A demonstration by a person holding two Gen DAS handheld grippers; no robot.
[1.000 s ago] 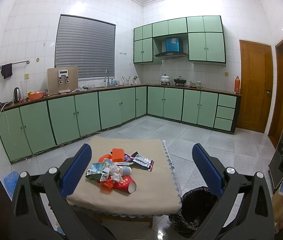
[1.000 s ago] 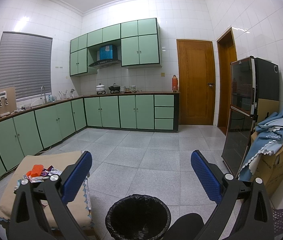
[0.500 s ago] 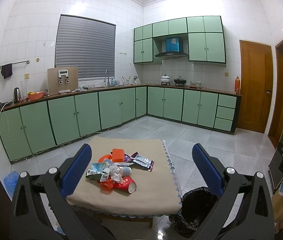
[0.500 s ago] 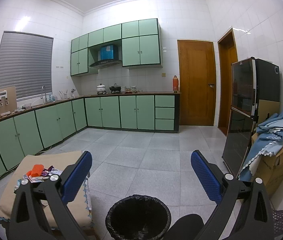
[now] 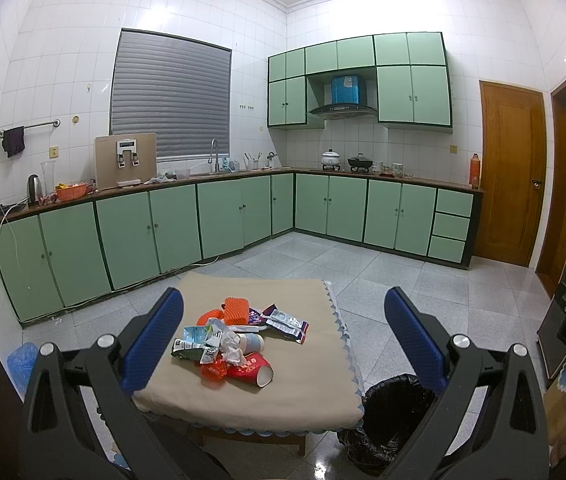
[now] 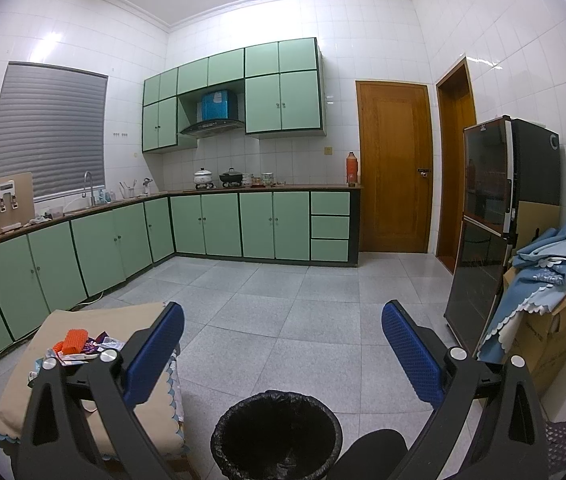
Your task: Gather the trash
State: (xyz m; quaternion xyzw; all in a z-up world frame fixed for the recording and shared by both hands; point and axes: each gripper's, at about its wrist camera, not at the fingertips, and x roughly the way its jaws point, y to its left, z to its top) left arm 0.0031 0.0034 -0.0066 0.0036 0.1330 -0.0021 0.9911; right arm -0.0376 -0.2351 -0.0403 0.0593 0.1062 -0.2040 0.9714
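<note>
1. Pale green cabinets [image 5: 219, 216] run along two white-tiled walls of a kitchen with a grey speckled tile floor [image 6: 283, 300]; a grey roller blind covers the window and a brown wooden door [image 5: 511, 184] stands at the far right.
2. Near the middle of the floor sits a low table under a beige cloth with a scalloped blue edge [image 5: 303, 384].
3. On that cloth lies the pile of trash [image 5: 239, 340]: an orange ribbed piece at the far side, crumpled wrappers and a small carton in the middle, and a red paper cup [image 5: 253, 370] on its side at the near edge.
4. A round bin lined with a black plastic bag [image 6: 277, 432] stands on the floor just right of the table.
5. The left gripper [image 5: 283, 320] hangs above the table's near side, its blue-padded jaws spread wide and holding nothing.
6. The right gripper [image 6: 283, 330] hangs above the bin, jaws likewise wide apart and holding nothing.
7. Only the right view shows the bin's open mouth, a black glass-fronted fridge [image 6: 499, 216] and a cardboard box draped with blue cloth [image 6: 551, 272]; only the left view shows the whole pile and a kettle on the counter's left end.
</note>
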